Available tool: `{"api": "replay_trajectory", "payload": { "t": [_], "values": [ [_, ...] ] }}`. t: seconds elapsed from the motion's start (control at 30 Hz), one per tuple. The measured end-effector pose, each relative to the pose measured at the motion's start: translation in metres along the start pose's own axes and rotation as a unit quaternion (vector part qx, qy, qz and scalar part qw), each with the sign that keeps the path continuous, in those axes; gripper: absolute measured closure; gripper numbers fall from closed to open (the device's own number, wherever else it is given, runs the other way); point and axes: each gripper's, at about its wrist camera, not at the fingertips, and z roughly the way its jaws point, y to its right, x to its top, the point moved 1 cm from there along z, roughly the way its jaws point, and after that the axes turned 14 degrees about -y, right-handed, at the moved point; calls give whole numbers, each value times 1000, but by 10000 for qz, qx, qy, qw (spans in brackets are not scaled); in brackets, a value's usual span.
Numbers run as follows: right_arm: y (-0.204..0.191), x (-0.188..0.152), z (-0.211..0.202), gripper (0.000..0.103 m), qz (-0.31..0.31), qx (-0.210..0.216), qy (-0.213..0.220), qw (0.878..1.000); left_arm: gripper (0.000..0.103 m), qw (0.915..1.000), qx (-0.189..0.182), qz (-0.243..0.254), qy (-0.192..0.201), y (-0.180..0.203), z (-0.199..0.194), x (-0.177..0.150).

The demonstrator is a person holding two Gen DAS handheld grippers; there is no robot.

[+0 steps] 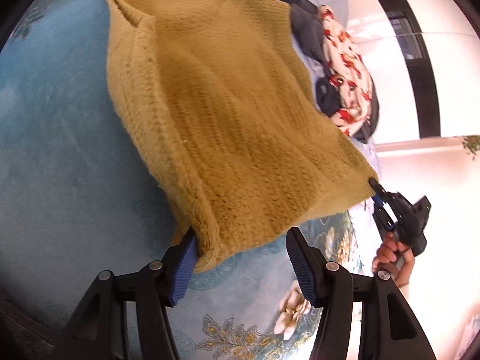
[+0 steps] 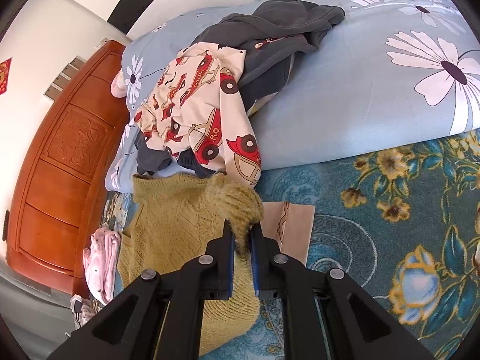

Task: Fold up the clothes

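A mustard-yellow knitted sweater (image 1: 228,99) lies spread on a teal floral blanket (image 1: 60,150), its lower edge lifted toward me. My left gripper (image 1: 240,237) is open; the sweater's near corner rests against its left blue pad (image 1: 183,267), and the right pad is clear of it. The right gripper (image 1: 378,192), held by a hand (image 1: 393,255), pinches the other bottom corner. In the right wrist view the right gripper (image 2: 242,228) is shut on a bunched fold of the sweater (image 2: 174,219).
A pile with a car-print garment (image 2: 195,105) and a dark grey garment (image 2: 279,30) sits on a light blue flowered quilt (image 2: 360,90). A beige piece (image 2: 295,225) lies beside the sweater. A pink cloth (image 2: 102,255) and a wooden headboard (image 2: 66,156) are at the left.
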Motion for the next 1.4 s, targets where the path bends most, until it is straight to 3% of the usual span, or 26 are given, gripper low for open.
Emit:
{"api": "replay_trajectory", "payload": {
  "t": [0.13,0.23,0.33,0.43,0.5,0.57,0.7,0.8,0.9,1.0,1.13,1.23,1.3,1.4],
  "values": [
    [-2,1,1,93,-19,39,-37,10000,42,9979,34,-184,618,-1,-18,3],
    [-1,0,2,93,-19,35,-64,10000,42,9972,209,-620,360,-21,-11,8],
    [3,-1,3,93,51,47,-85,9999,42,9942,434,-945,-268,-33,11,8],
    [6,-2,4,93,118,71,-113,9998,44,9927,760,-839,-405,-27,18,6],
    [7,-2,4,93,122,65,-132,9998,71,9939,819,-657,-328,-20,15,6],
    [7,-3,5,93,125,73,-145,9998,89,9954,773,-528,-214,-15,10,6],
    [4,-1,3,93,51,208,-188,9996,91,9986,180,-346,348,-12,-19,15],
    [-1,5,2,93,-80,258,-198,9994,91,9954,-83,-424,850,-9,-50,35],
    [-5,14,3,93,-117,229,-192,9995,91,9910,-21,-614,1189,-12,-69,61],
    [-2,24,10,93,95,233,-224,9994,91,9874,-39,-966,1250,-28,-68,78],
    [2,33,22,93,260,132,-325,9990,88,9884,-60,-1068,1075,-39,-40,81],
    [6,34,31,93,320,-4,-421,9986,77,9919,-30,-882,910,-32,-28,72],
    [9,34,35,93,384,-36,-459,9982,58,9939,-9,-758,801,-27,-19,65],
    [13,34,38,93,450,-57,-483,9978,48,9963,22,-571,635,-20,-7,55]
  ]
}}
